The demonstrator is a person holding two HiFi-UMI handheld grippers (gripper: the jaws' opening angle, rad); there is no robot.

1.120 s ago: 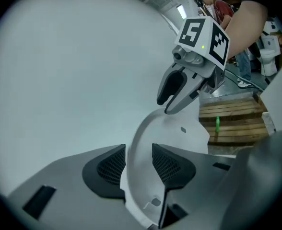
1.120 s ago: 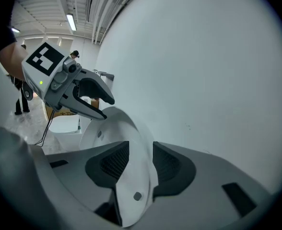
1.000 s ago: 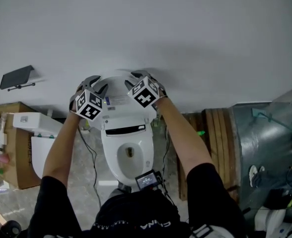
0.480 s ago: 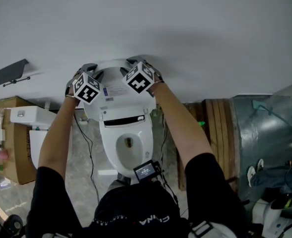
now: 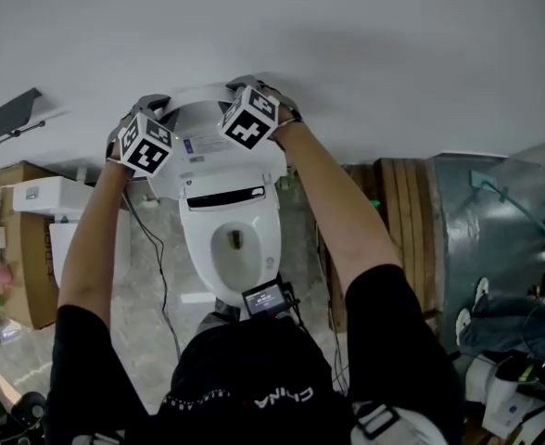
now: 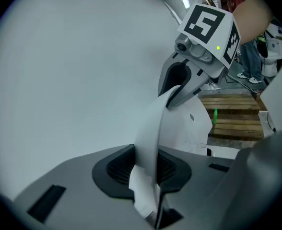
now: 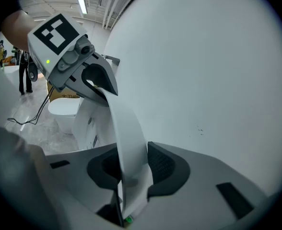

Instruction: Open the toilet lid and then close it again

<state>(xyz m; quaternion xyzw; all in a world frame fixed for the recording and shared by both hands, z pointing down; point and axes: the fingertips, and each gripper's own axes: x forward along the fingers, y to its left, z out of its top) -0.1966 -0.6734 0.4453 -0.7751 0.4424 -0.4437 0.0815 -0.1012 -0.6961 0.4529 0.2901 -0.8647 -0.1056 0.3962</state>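
Observation:
The white toilet lid (image 5: 212, 146) stands raised against the wall above the open seat and bowl (image 5: 231, 248). My left gripper (image 5: 154, 107) is at the left of the lid's top rim and my right gripper (image 5: 251, 84) at its right. In the left gripper view the lid's rim (image 6: 149, 123) runs between my left gripper's (image 6: 148, 171) pads, with the right gripper (image 6: 173, 96) clamped further along. The right gripper view shows the rim (image 7: 126, 123) between my right gripper's (image 7: 131, 174) pads and the left gripper (image 7: 104, 87) beyond. Both pairs of jaws have just been closing and press on the rim.
A second white toilet (image 5: 55, 207) and a cardboard box (image 5: 18, 267) stand at the left. Wooden pallets (image 5: 393, 221) and a grey metal unit (image 5: 495, 239) are at the right. Cables (image 5: 158, 267) trail on the floor. A small screen (image 5: 265, 298) hangs at the person's chest.
Both grippers stay on the lid's top rim. The whole scene has slid up and left in the head view, and the marker cubes have tilted a little.

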